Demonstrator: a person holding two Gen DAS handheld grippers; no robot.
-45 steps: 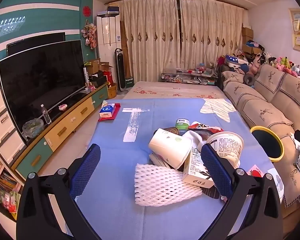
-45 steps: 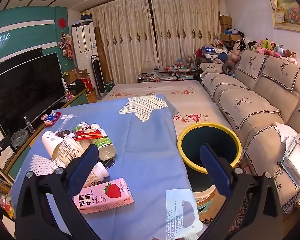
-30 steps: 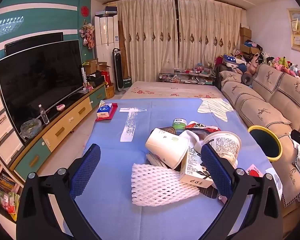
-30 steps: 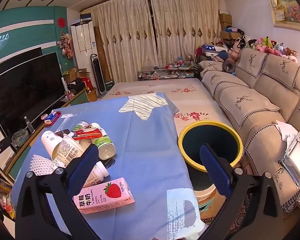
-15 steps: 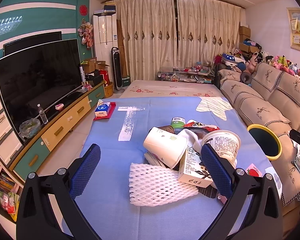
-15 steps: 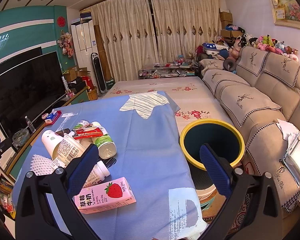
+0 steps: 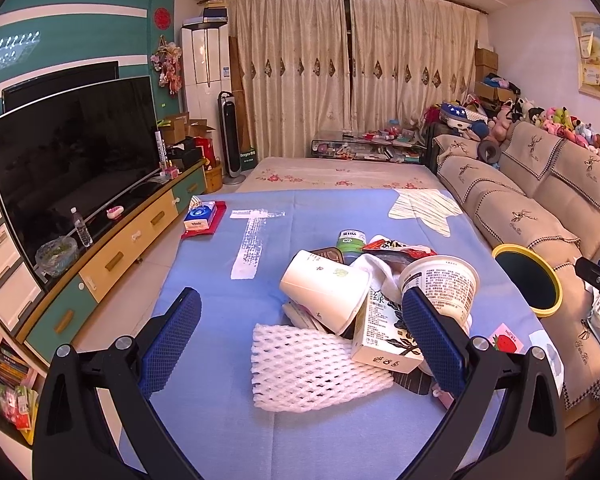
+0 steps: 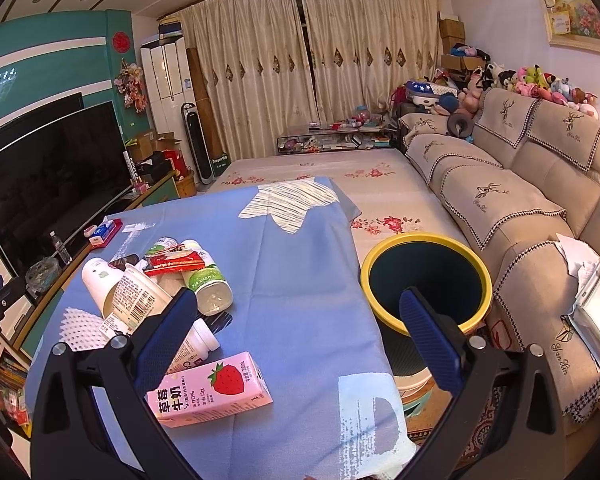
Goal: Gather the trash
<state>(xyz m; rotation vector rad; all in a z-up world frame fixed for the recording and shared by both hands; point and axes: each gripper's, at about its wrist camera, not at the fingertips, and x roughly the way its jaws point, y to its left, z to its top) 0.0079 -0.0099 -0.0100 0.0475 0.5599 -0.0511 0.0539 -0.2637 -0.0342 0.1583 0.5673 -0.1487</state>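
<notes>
Pink and printed with a strawberry, the milk carton (image 8: 210, 390) lies flat on the blue cloth (image 8: 300, 280) just below and inboard of your right gripper's (image 8: 298, 330) left finger (image 8: 168, 336), its long axis running roughly left to right across your line of approach and tilted a little upward toward the right. Both of your grippers are spread wide and carry nothing. From the right gripper, the yellow-rimmed bin (image 8: 426, 280) stands ahead and slightly to the right, off the cloth's edge, with its mouth open toward you; your right finger (image 8: 430, 340) overlaps its near rim in the right wrist view. The trash heap sits ahead of your left gripper (image 7: 298, 342), between its fingers and slightly toward the right one: a white foam net (image 7: 316, 368) nearest, then a white paper cup (image 7: 326, 290) on its side, a printed carton (image 7: 388, 336) and a noodle tub (image 7: 440, 284) partly behind the right finger (image 7: 432, 340). From that left gripper the bin lies far off to the right, past the whole pile. Your right hand looks the nearer one to both the pink carton and the bin, so a short swing left and down would likely bring the jaws across the carton's narrow sides. Nothing appears to be inside the bin, as far as its dark interior shows.
</notes>
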